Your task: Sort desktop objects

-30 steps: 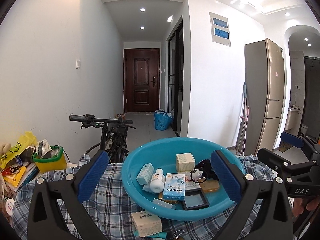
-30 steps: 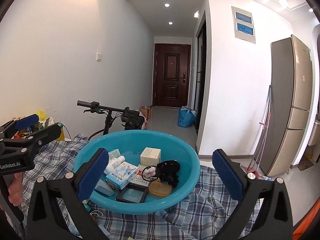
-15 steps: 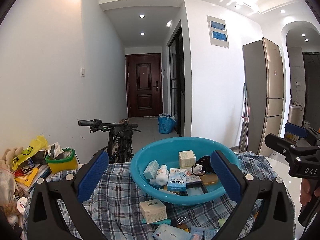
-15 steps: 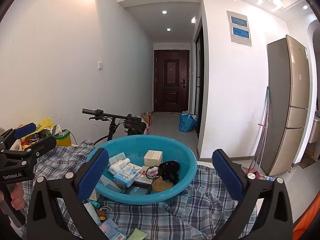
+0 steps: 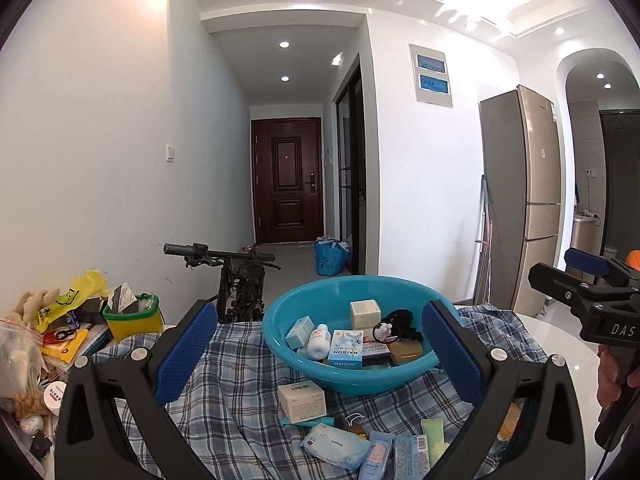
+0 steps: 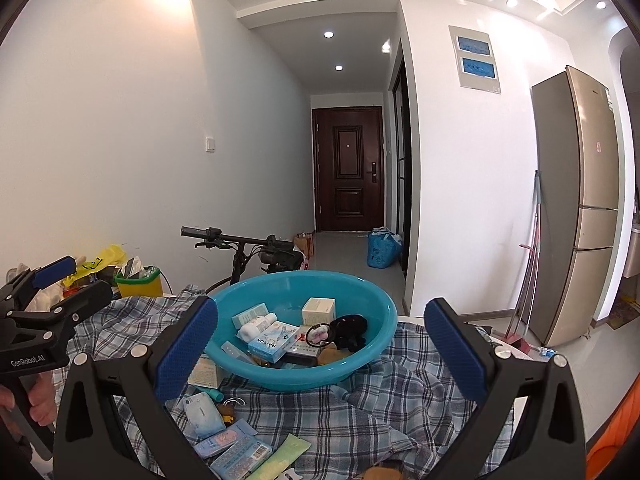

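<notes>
Above the near edge of the checked cloth (image 5: 240,396), both grippers are held level and aimed at the hallway, a hand (image 6: 40,396) wrapped round the left handle and a hand (image 5: 612,376) round the right one. The left gripper (image 5: 316,354) has its blue pads spread wide with nothing between them, and the right gripper (image 6: 320,350) is spread just as wide and empty too; neither touches anything.

Just past the fingertips sits the teal basin (image 5: 400,284) on the cloth. Inside it lie a blue RAISON box (image 5: 346,348) with its long axis running toward the camera, a white bottle (image 5: 318,340) on its side pointing roughly the same way, a cream square box (image 5: 365,313) upright at the back, and a black hair tie (image 6: 350,330) to the right.

In front of the basin a cream carton (image 5: 302,402) rests flat, with a wipes packet (image 5: 334,446) and thin sachets (image 6: 240,454) nearer still.

Beyond the table stand a bicycle (image 5: 240,276) and a fridge (image 6: 580,200)
</notes>
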The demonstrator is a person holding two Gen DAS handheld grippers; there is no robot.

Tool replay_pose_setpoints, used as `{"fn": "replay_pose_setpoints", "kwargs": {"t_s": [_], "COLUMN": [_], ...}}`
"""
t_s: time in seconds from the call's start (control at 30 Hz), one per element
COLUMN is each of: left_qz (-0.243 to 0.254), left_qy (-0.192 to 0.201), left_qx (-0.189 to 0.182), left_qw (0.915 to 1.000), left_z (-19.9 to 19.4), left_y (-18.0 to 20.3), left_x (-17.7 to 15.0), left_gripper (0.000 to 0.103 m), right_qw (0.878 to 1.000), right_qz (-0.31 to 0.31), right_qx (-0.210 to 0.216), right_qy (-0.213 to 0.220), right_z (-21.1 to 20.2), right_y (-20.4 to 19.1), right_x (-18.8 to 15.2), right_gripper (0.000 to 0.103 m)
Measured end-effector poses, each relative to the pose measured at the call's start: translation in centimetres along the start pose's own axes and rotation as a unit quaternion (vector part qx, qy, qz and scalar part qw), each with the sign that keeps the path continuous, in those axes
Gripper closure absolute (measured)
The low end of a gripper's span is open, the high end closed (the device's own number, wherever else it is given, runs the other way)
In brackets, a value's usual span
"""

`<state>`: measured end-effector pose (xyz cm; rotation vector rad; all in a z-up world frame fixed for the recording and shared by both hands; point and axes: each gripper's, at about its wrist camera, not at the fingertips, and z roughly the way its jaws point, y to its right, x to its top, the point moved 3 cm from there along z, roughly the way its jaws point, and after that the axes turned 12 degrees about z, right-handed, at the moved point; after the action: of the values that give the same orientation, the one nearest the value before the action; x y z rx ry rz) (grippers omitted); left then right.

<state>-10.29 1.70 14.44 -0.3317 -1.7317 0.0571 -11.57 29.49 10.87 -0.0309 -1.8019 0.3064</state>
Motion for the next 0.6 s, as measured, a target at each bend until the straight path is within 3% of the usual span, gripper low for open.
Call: {"fn": "replay_pose_setpoints", "kwargs": {"t_s": [0.37, 0.6], "left_qz": [-0.014, -0.024], "left_qy": [0.003, -0.010], "left_qx": [0.014, 0.016], "left_qw": [0.9998, 0.9995], "left_z": [-2.3, -3.2], "left_y": [-0.3, 0.3], "left_x": [-1.9, -5.0], "left_gripper": [0.000, 0.000], "right_qw": [1.000, 1.000], "right_qz": [0.020, 0.011], "right_qx": [-0.006, -0.014], "right_qy": [-0.003, -0.005], "right_z": [-1.5, -1.9], "right_y": [1.2, 1.5], "right_x": [-1.5, -3.7], "right_gripper": [0.000, 0.000]}}
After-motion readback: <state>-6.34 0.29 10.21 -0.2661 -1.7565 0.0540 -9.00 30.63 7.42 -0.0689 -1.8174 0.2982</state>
